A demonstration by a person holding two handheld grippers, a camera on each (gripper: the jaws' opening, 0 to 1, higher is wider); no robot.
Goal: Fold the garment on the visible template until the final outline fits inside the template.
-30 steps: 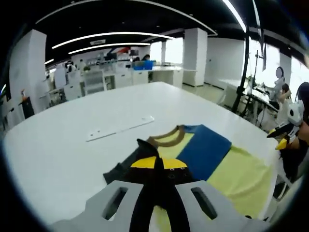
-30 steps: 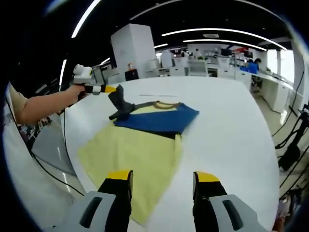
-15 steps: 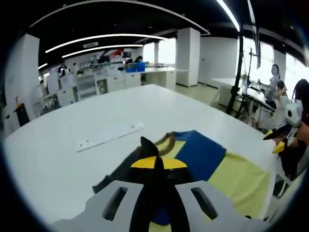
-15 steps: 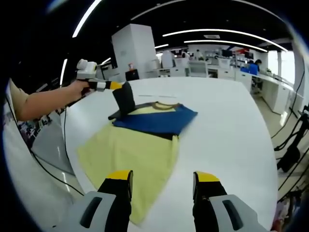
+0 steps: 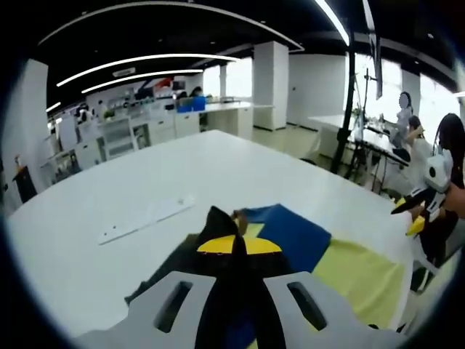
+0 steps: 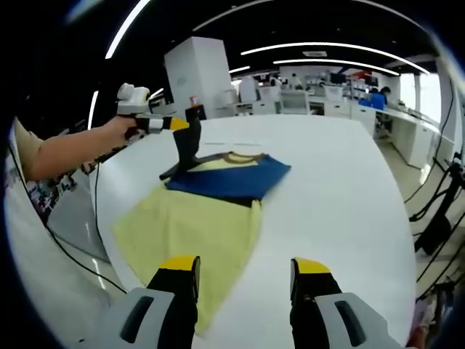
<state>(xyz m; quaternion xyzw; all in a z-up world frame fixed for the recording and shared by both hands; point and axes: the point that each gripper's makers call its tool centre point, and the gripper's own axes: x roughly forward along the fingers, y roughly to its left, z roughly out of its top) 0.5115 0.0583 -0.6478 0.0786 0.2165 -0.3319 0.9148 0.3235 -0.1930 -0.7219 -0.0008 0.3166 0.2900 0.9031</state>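
Garment: a yellow shirt with a blue panel and a brown-edged collar is seen spread on the white counter, its yellow body lying toward the near edge.

Dark sleeve: the dark sleeve is seen lifted clear of the counter, pulled up into a peak above the collar end of the shirt.

Left tool: the left tool, held in a person's hand, is clamped on the tip of that sleeve; in the left gripper view its yellow-tipped jaws are pressed together on the dark cloth.

Right tool: the right tool is held with its jaws parted and nothing between them, above the near hem of the yellow body.

Template: a pale flat strip is seen on the counter beyond the collar, apart from the cloth; whether it belongs to the template cannot be told, and no outline is made out under the shirt.

Progress: the blue panel appears already laid over the upper part of the shirt. The raised sleeve is judged to be mid-fold, not yet laid down. The long yellow body is unfolded, so most of the folding is judged left to do.

Surroundings: rows of white workstations and a seated person are seen beyond the counter.
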